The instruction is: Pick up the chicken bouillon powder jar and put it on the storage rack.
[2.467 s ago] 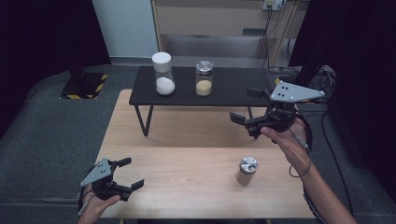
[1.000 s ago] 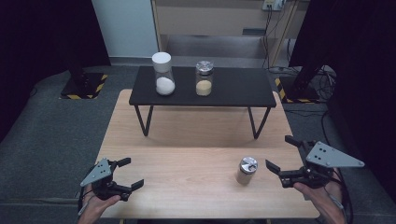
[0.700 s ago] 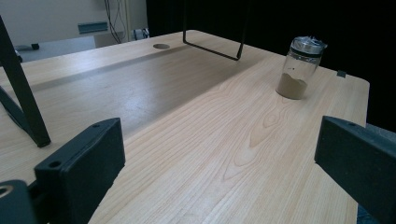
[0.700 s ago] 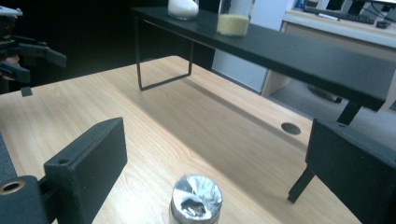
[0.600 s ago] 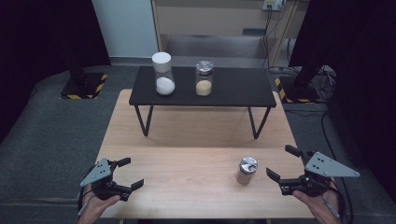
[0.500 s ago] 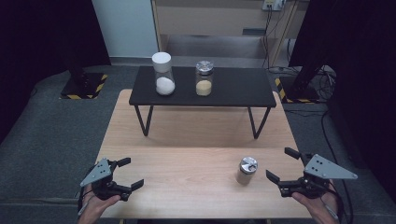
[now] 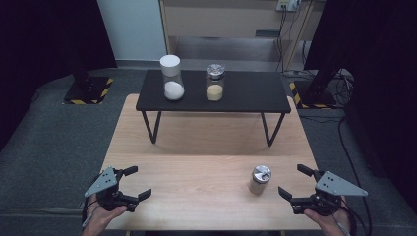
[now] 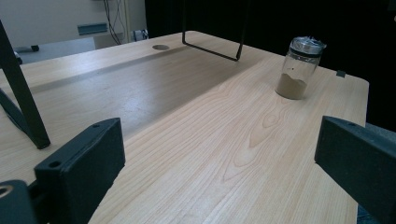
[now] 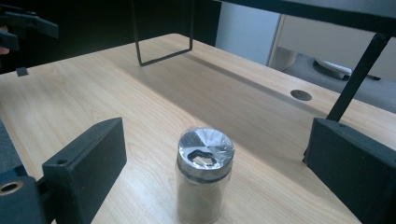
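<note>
At the near left corner of the counter [image 7: 196,147], the left hand-held gripper [image 7: 133,183] lies low in a hand [image 7: 101,216] that comes in from the bottom edge; its jaws are spread and released, nothing between them, aimed across the counter toward the right. The left gripper view looks along bare wood between those jaws to the small spice jar [image 8: 299,69] standing well off near the far edge.

Mid-counter stays open: plain wood runs from the left gripper to the jar [image 7: 259,179], which stands upright near the front right. Behind it a low black stand [image 7: 216,93] spans the counter's back on thin legs and carries a white-lidded jar [image 7: 172,77] and a metal-lidded jar [image 7: 215,82] side by side.

At the right, the right hand-held gripper [image 7: 297,182] is held low over the counter's right edge, jaws wide and released, pointing left at the spice jar, close but apart from it. The right gripper view shows the jar [image 9: 204,175] between the jaws' line, untouched, its shiny lid with a cut-out opening and pale powder inside, and the left gripper [image 9: 23,28] far off at the upper left.
</note>
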